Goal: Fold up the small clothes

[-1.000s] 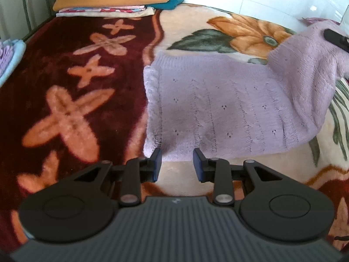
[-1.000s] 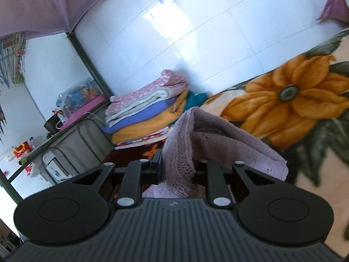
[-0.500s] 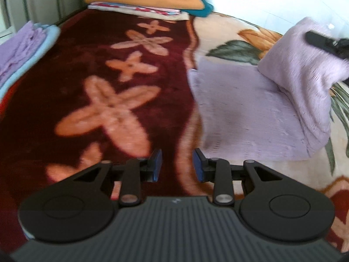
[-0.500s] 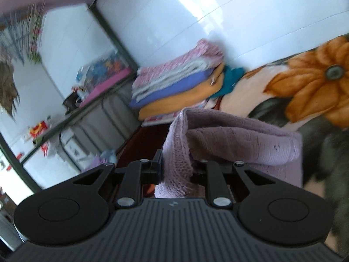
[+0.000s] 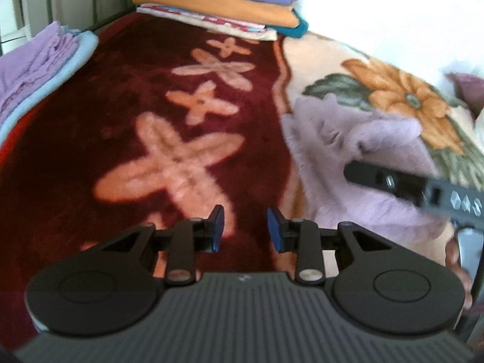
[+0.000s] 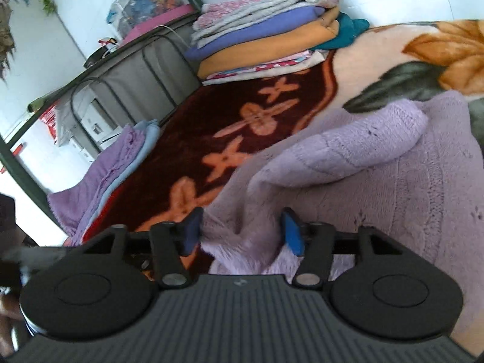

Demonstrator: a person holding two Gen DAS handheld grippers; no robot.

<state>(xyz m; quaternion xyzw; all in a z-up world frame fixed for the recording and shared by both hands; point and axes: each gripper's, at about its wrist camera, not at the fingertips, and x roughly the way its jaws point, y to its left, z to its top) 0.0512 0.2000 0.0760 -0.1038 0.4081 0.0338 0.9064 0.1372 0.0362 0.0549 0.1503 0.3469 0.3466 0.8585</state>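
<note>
A lilac knitted sweater (image 5: 357, 163) lies folded over on the floral blanket, right of my left gripper (image 5: 245, 230). The left gripper is open and empty above the dark red part of the blanket. In the right wrist view the sweater (image 6: 363, 181) lies rumpled, with a folded flap on top. My right gripper (image 6: 240, 231) is open, its blue pads either side of a fold of the sweater without pinching it. The right gripper's body (image 5: 417, 187) shows over the sweater in the left wrist view.
A stack of folded blankets (image 6: 266, 33) sits at the far end of the bed. A pile of folded purple and blue clothes (image 5: 36, 75) lies at the left edge. A metal bed rail (image 6: 121, 69) and white wall stand behind.
My right gripper came down from the air with the sweater's edge, laid it over the body and opened. My left gripper swung left, away from the sweater.
</note>
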